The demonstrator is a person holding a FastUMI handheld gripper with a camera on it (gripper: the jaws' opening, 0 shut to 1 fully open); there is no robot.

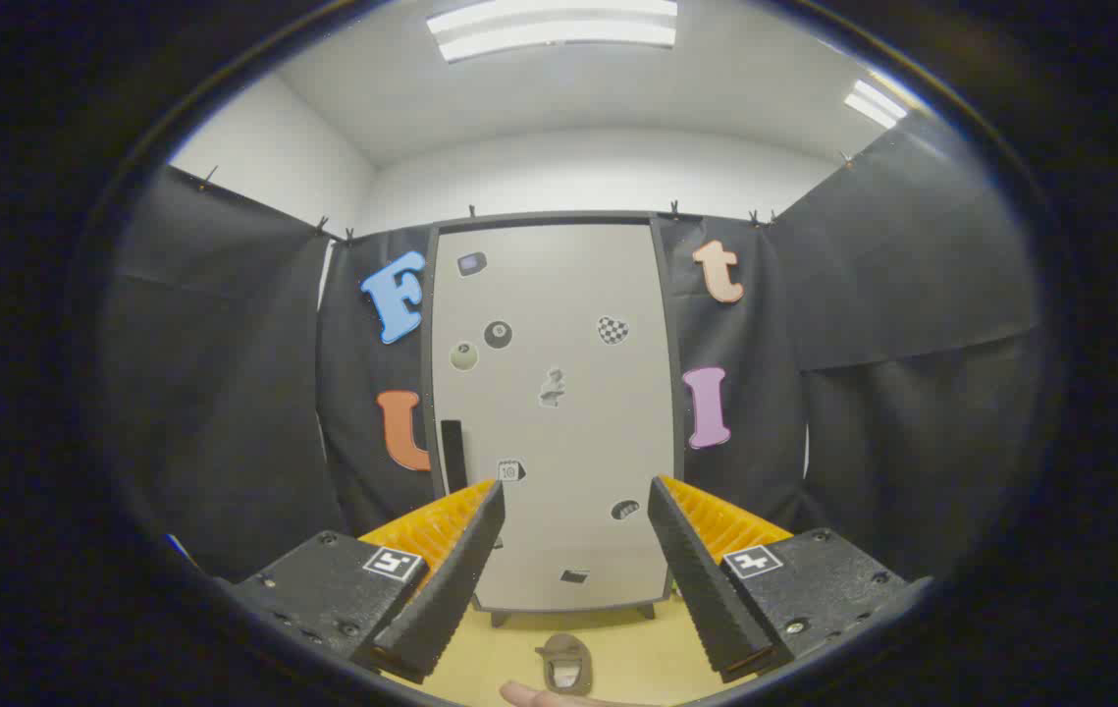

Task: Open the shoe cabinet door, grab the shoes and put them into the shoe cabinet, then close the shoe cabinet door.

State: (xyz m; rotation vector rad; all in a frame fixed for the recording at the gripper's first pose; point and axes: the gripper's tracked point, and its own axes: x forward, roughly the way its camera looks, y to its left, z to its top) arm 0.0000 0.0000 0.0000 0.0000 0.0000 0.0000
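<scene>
Gripper view: shoe cabinet [554, 412] stands upright against the black cloth wall, door shut, pale front dotted with small stickers. A dark vertical handle [453, 454] sits along the door's left edge, roughly at mid-height. The gripper [575, 501] is released, fingers spread wide with nothing between them, aimed at the lower half of the door from some way off.

One shoe [564, 664], brownish with its opening facing up, lies on the yellow floor [637, 648] in front of the cabinet's feet, low between the two fingers and nearer than the door. What looks like a fingertip [529, 695] shows just beside the shoe, on its near left.

Step in hand, by my reading: opening the door, not yet begun. To do it well, swing the fingers left so the handle sits squarely between them, close on it firmly, then pull along the door's arc, not straight back. Hinges are probably on the right side, opposite the handle. Watch that the swinging door does not sweep into the shoe below.

Handle lies just past the left fingertip, well ahead.
</scene>
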